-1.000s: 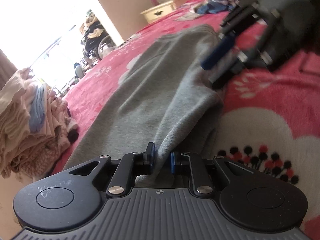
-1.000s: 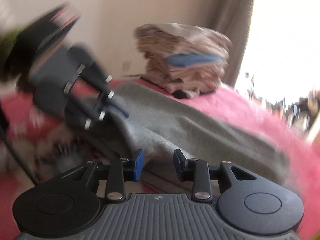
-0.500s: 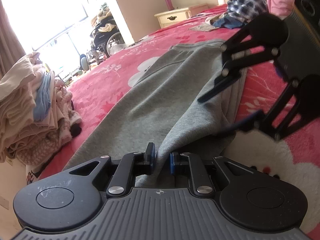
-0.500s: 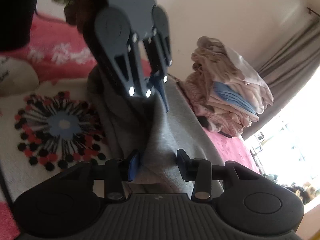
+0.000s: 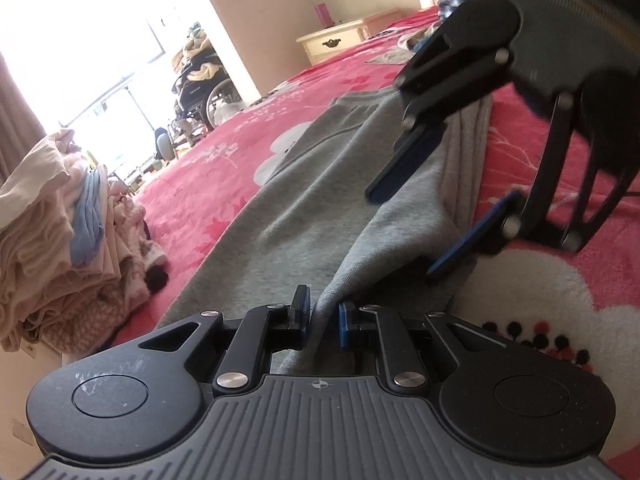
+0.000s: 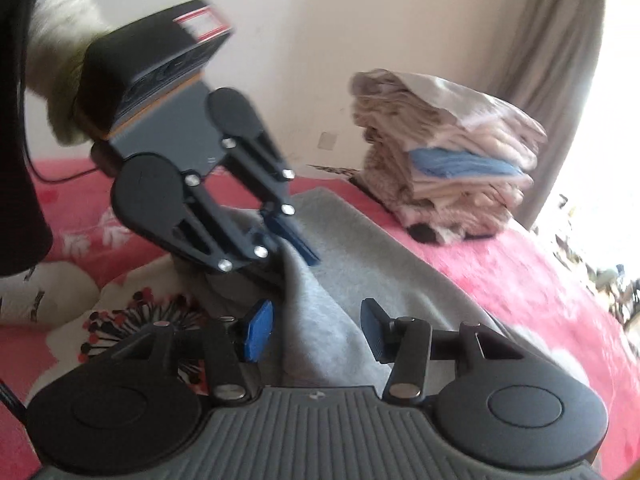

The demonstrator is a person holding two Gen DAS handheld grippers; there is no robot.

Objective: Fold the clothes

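Support: bed covered by pink floral fleece blanket [image 5: 248,168]. Long grey knit garment [image 5: 304,216] lies spread on it. Tall stack of folded beige and blue clothes [image 6: 452,160] rests near its edge.

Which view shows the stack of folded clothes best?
The right wrist view: the stack of folded clothes stands whole and unblocked beyond the grey garment. The left wrist view shows it cut off at the frame's left edge.

The left gripper [image 5: 323,314] is pinched nearly closed on grey cloth [image 5: 288,216]; the right gripper [image 6: 316,330], tilted downward, has just been opening, cloth loose between its jaws.
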